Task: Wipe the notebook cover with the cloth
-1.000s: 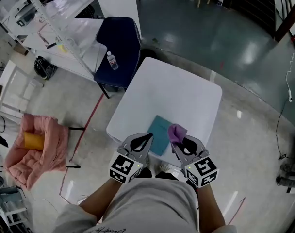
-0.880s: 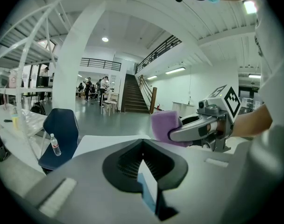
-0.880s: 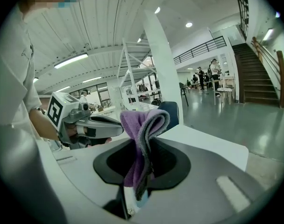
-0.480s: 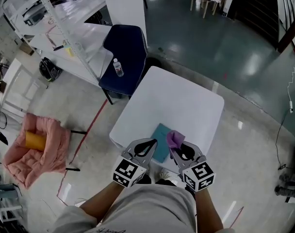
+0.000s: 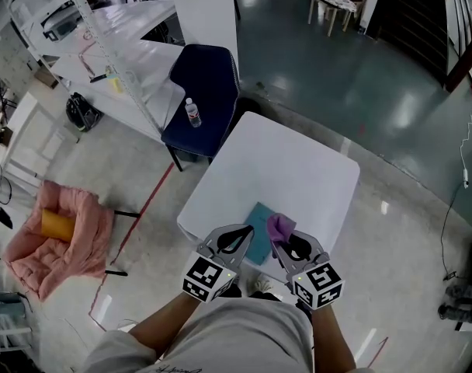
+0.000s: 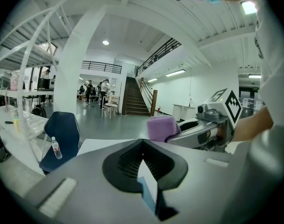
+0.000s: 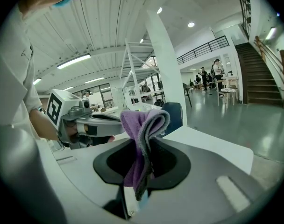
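Purple cloth [image 7: 143, 125] stood bunched in the clamped jaws of the right hand-held gripper [image 5: 279, 238], over the near end of the teal notebook [image 5: 258, 222] lying on the white bench [image 5: 290, 162]. The left hand-held gripper [image 5: 244, 231] was closed on nothing beside it. Wiping seemed not yet begun; the next move called for lowering the cloth onto the cover and sweeping it across.

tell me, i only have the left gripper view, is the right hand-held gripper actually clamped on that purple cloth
observer: yes. The right gripper view shows the right hand-held gripper shut on the cloth, which folds over past its tips.
operator: where's the notebook
observer: in the head view, the notebook lies flat at the table's near edge.
operator: cloth on it yet
observer: from above, the cloth is over the notebook's right side. I can't tell if they touch.
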Demonstrator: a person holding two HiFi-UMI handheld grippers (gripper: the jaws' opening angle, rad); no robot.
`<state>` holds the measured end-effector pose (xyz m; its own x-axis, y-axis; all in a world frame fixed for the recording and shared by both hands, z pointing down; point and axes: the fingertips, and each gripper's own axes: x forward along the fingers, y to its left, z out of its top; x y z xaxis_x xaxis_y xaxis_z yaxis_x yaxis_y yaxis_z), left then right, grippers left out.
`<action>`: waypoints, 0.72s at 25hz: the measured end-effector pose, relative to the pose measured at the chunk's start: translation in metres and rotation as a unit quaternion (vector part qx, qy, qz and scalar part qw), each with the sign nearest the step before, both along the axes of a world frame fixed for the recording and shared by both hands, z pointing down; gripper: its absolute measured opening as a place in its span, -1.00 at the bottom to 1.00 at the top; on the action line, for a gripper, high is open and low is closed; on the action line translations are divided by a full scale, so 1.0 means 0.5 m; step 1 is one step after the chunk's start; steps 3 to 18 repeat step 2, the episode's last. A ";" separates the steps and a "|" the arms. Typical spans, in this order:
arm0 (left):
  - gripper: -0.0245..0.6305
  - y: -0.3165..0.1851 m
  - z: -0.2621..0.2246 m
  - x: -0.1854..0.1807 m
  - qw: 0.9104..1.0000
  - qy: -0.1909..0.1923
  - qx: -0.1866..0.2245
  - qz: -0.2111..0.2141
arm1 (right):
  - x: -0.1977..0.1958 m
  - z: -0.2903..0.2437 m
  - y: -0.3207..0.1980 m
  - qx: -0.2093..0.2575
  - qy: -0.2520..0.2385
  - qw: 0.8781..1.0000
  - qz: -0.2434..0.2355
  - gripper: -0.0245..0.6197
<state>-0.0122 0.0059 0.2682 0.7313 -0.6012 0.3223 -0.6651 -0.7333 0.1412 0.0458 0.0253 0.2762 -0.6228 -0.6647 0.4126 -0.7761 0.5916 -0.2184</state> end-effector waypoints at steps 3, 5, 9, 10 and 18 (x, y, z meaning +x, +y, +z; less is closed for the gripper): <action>-0.93 0.004 0.001 -0.004 1.000 0.001 0.000 -0.001 | -0.004 0.001 0.004 0.001 0.001 1.000 -0.001 -0.60; -0.93 0.004 0.001 -0.004 1.000 0.001 0.000 -0.001 | -0.004 0.001 0.004 0.001 0.001 1.000 -0.001 -0.60; -0.93 0.004 0.001 -0.004 1.000 0.001 0.000 -0.001 | -0.004 0.001 0.004 0.001 0.001 1.000 -0.001 -0.60; -0.93 0.004 0.001 -0.004 1.000 0.001 0.000 -0.001 | -0.004 0.001 0.004 0.001 0.001 1.000 -0.001 -0.60; -0.93 0.004 0.001 -0.004 1.000 0.001 0.000 -0.001 | -0.004 0.001 0.004 0.001 0.001 1.000 -0.001 -0.60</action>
